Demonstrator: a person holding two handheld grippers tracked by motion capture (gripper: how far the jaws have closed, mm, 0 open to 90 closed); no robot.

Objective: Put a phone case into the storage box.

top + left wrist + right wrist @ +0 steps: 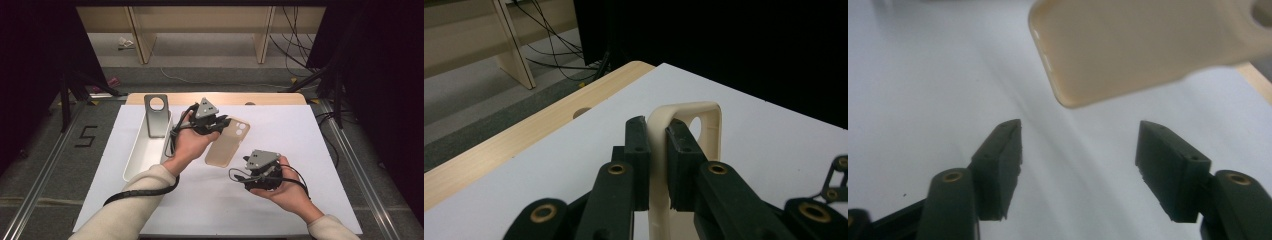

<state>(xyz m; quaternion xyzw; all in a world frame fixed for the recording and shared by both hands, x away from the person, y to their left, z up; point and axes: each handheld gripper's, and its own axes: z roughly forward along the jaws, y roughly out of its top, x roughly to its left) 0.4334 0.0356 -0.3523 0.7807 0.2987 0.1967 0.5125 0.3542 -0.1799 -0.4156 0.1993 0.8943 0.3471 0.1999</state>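
A beige phone case [227,142] hangs tilted just above the white table sheet [210,200] at mid-table. My left gripper [221,127] is shut on its long side near the camera cut-out end. In the left gripper view the pads [640,145] pinch the thin case rim [704,112] between them. My right gripper [248,164] sits in a hand to the right of the case's lower end. It stands open, with nothing between its jaws. In the right gripper view the case's rounded end [1148,45] floats beyond the open gripper [1078,140], apart from both pads.
A long white tray [140,155] lies at the left of the sheet. A grey phone case [157,115] with a round cut-out stands leaning at its far end. The wooden table edge [270,98] runs along the back. Cables lie on the floor beyond.
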